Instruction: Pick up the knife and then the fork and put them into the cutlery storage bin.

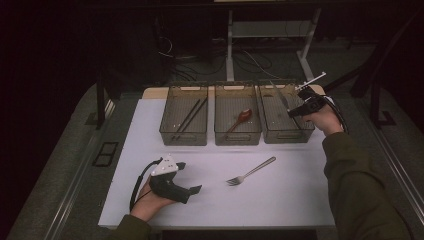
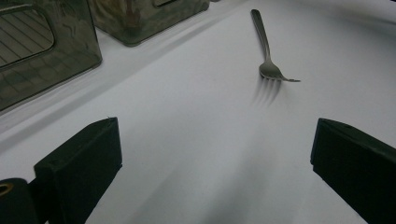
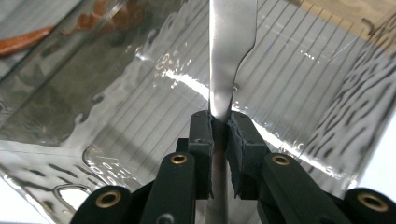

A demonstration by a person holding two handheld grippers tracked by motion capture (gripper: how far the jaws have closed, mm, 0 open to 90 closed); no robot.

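Observation:
My right gripper (image 1: 292,111) reaches into the right-hand clear bin (image 1: 287,136) and is shut on a metal table knife (image 3: 231,46). In the right gripper view the two pads clamp its handle (image 3: 219,128) and the blade points away over the ribbed bin floor. A metal fork (image 1: 250,171) lies on the white table in front of the bins, tines toward the left gripper. My left gripper (image 1: 190,176) rests low at the table's front left, open, with nothing between its jaws (image 2: 212,158). The fork (image 2: 267,51) lies a short way beyond them.
Three clear bins stand in a row at the back. The left bin (image 1: 183,138) holds dark chopsticks (image 1: 190,117). The middle bin (image 1: 237,137) holds a reddish-brown spoon (image 1: 242,117). The white table top (image 1: 280,200) ends at a front edge near the person's arms.

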